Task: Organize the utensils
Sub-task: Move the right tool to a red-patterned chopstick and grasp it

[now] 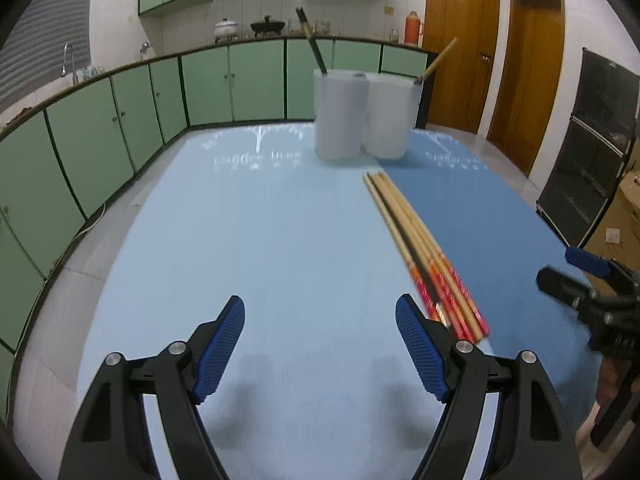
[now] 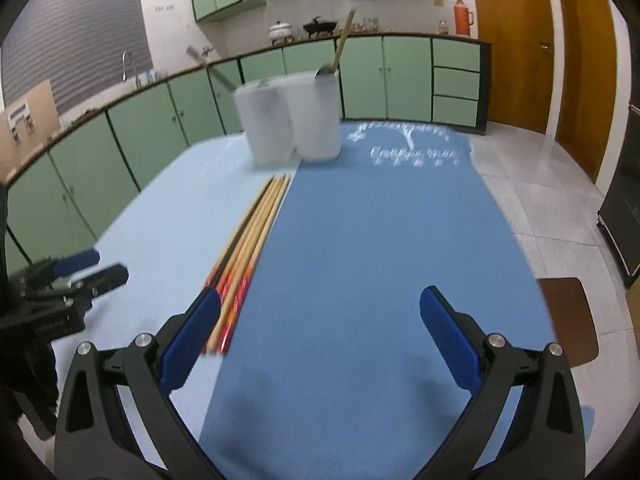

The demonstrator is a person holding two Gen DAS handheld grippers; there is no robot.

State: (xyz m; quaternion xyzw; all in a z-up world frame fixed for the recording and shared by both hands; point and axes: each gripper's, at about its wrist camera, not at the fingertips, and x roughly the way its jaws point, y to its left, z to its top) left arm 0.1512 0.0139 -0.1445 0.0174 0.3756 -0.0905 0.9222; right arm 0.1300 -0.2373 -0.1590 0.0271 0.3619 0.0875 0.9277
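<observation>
- Both grippers hang low over the tabletop point(image 1: 280, 220), jaws spread wide and nothing between them. The left gripper point(image 1: 320, 344) sits just left of the chopsticks point(image 1: 420, 248); the right gripper point(image 2: 320, 340) sits just to their right.
- The chopsticks lie in a tight bundle along the seam where the light blue mat meets the dark blue mat point(image 2: 380, 240). Red printed ends point toward the person, plain tips toward the cups.
- Two white cups point(image 1: 362, 116) stand touching each other at the far end of the tabletop, just past the tips. One has a dark stick point(image 1: 312, 38) leaning out, the other a pale wooden one point(image 1: 438, 58). So it looks like sorting by kind: dark in one cup, pale in the other.
- The bundle seems to hide at least one dark chopstick among the pale ones. Hard to count, the picture is blurry.
- Step in hand looks like picking one stick out of the pile. Tips:
  - come down on the red end, where the sticks are nearest and fan out a bit
  - close the jaws across one stick, not along it, and take an outer one first
  - the free gripper could pin the rest so the bundle doesn't roll
  - lift the near end first, then tilt the stick upright before going to the cup
- Risk: grabbing two at once, or knocking a cup, since they look light.
</observation>
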